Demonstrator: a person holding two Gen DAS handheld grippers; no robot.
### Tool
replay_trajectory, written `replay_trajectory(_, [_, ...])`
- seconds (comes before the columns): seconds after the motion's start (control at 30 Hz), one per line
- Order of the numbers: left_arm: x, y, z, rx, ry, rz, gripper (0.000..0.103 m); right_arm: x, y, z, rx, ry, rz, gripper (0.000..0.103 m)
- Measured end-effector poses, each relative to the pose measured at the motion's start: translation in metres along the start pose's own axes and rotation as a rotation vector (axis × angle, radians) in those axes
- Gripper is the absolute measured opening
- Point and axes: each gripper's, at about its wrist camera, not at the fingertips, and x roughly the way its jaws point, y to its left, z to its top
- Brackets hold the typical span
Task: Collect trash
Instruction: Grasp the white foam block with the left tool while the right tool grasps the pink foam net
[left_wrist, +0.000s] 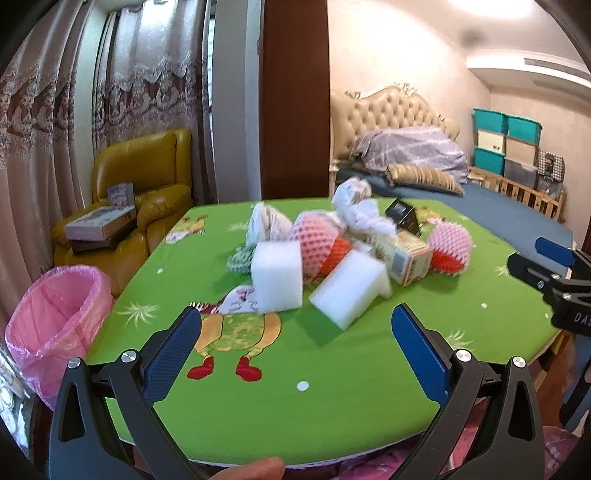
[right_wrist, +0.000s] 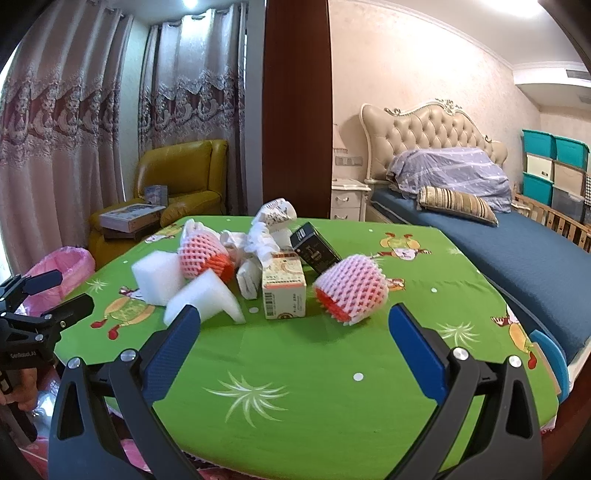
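Here | both hand-held grippers (left_wrist: 295, 325) (right_wrist: 295, 325) released, empty | trash pile (left_wrist: 332, 251) blurred | bin (left_wrist: 59, 321) partly cut off

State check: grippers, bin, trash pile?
left gripper: open, empty, short of the pile
right gripper: open, empty
pink-lined bin: upright, open, beside the table; inside not visible
white foam blocks: on the table, leaning together
pink foam nets: on their sides
beige carton: upright, closed
black box: tilted

Bright ceiling glare overhead, fisheye bending at edges, left wrist view motion-blurred.
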Motion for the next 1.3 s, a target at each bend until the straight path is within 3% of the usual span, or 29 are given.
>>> replay_trajectory(0.2, [0.025,0.017,-0.005,-0.038,0.076,0.043,0.097,0.026,-0.014,-0.006,0.058,0.066,-0.027,0.099])
replay_trajectory(0.3, [0.037,0.027,-0.007,-0.080,0.120,0.008,0.096,0.038,-0.020,-0.010,0.067,0.097,-0.038,0.099])
replay_trajectory(0.43, [0.054,0.034,-0.006,-0.102,0.148,0.037,0.096,0.055,-0.029,-0.009,0.068,0.110,-0.067,0.099])
replay_trajectory(0.6, [0.071,0.029,0.001,-0.067,0.134,0.054,0.097,0.086,-0.046,-0.003,0.093,0.146,-0.084,0.099])
replay_trajectory(0.8, [0.090,0.035,0.012,-0.166,0.141,0.021,0.096,0.117,-0.065,0.006,0.172,0.184,-0.067,0.099])
replay_trajectory(1.0, [0.103,0.037,0.018,-0.159,0.147,0.048,0.096,0.141,-0.083,0.017,0.238,0.193,-0.081,0.095])
replay_trajectory(1.07, [0.106,0.036,0.021,-0.159,0.148,0.044,0.096,0.151,-0.086,0.015,0.261,0.219,-0.076,0.091])
replay_trajectory(1.3, [0.108,0.025,0.021,-0.129,0.128,0.041,0.095,0.178,-0.087,0.002,0.327,0.318,-0.014,0.054])
